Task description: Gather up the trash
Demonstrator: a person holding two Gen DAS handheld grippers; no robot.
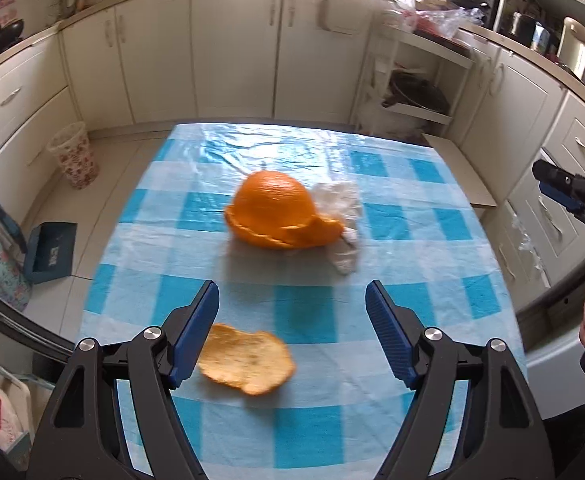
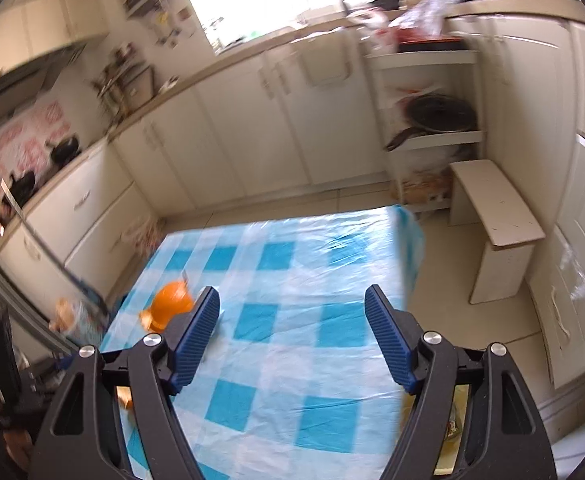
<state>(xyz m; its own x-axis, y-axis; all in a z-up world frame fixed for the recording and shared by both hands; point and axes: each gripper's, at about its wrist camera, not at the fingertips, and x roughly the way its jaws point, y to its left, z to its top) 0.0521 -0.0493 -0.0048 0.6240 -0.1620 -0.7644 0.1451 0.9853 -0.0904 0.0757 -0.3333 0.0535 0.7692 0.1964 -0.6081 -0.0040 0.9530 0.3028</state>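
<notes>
A large domed orange peel (image 1: 276, 210) lies in the middle of the blue-checked tablecloth (image 1: 432, 264), and a crumpled white tissue (image 1: 342, 216) touches its right side. A smaller flat peel piece (image 1: 248, 358) lies nearer, pale side up. My left gripper (image 1: 292, 312) hovers open above the cloth, the flat peel just below its left finger, nothing between the pads. The right gripper (image 1: 572, 196) shows at the right edge, held by a hand. In the right wrist view my right gripper (image 2: 292, 320) is open over bare cloth (image 2: 312, 360); the domed peel (image 2: 168, 306) sits left of it.
A floral waste bin (image 1: 72, 156) stands on the floor left of the table, and a blue dustpan (image 1: 50, 252) lies nearer. A pale stool (image 2: 496, 220) stands off the table's far right corner. Cream cabinets (image 1: 232, 52) ring the room. A shelf rack (image 2: 436, 120) holds pans.
</notes>
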